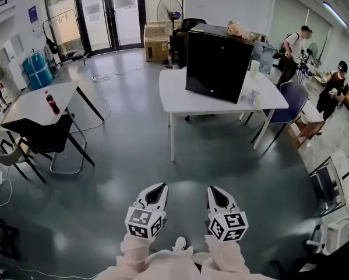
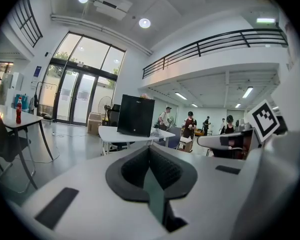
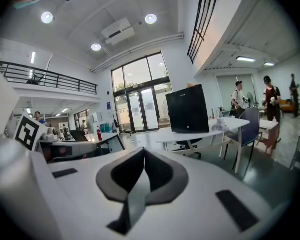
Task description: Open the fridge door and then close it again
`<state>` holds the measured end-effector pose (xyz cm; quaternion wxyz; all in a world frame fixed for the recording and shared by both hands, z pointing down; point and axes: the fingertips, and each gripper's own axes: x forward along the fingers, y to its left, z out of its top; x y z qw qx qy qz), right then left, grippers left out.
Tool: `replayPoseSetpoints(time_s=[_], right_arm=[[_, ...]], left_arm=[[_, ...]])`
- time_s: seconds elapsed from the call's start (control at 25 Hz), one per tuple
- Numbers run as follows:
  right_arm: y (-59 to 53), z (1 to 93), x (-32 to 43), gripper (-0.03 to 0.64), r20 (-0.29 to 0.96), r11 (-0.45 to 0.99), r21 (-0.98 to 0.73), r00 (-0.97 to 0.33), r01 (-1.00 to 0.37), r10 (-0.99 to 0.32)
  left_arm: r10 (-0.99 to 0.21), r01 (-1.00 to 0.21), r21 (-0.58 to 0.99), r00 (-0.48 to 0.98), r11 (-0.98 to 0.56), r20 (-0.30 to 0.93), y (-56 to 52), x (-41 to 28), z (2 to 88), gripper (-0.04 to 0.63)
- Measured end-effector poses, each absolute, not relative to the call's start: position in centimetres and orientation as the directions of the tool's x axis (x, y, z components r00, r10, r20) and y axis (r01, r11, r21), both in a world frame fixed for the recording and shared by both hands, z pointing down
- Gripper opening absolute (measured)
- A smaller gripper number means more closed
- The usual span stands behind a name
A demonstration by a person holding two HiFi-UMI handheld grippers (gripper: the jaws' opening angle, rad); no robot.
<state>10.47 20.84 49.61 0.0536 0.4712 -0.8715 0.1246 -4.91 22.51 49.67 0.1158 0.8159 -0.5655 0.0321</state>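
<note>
My left hand-held gripper and right hand-held gripper sat pinched closed, empty. I judged I should approach the distant fridge squarely.

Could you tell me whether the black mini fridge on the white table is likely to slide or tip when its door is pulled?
The boxy black mini fridge looks heavy and squat, so tipping seems unlikely. It stands on a smooth white table, so it might slide a little.
</note>
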Motion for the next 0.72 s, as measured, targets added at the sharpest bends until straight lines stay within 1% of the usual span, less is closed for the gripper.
replayPoseSetpoints(time_s=[0.32, 0.52, 0.72], right_arm=[[15.4, 50.4, 10.4, 0.011, 0.227, 0.56, -0.166, -0.584, -0.812, -0.78], [14.0, 52.0, 11.1, 0.011, 0.257, 0.555, -0.189, -0.587, -0.81, -0.768], [10.7, 52.6, 11.5, 0.011, 0.282, 0.545, -0.19, -0.577, -0.817, -0.766]], left_arm=[[-0.921, -0.938, 0.158, 0.335, -0.307, 0.2, 17.4, -4.3, 50.5, 0.011], [-0.919, -0.944, 0.162, 0.318, -0.286, 0.231, 15.4, -4.4, 51.6, 0.011], [-0.918, -0.943, 0.178, 0.319, -0.282, 0.236, 12.0, -4.6, 52.0, 0.011]])
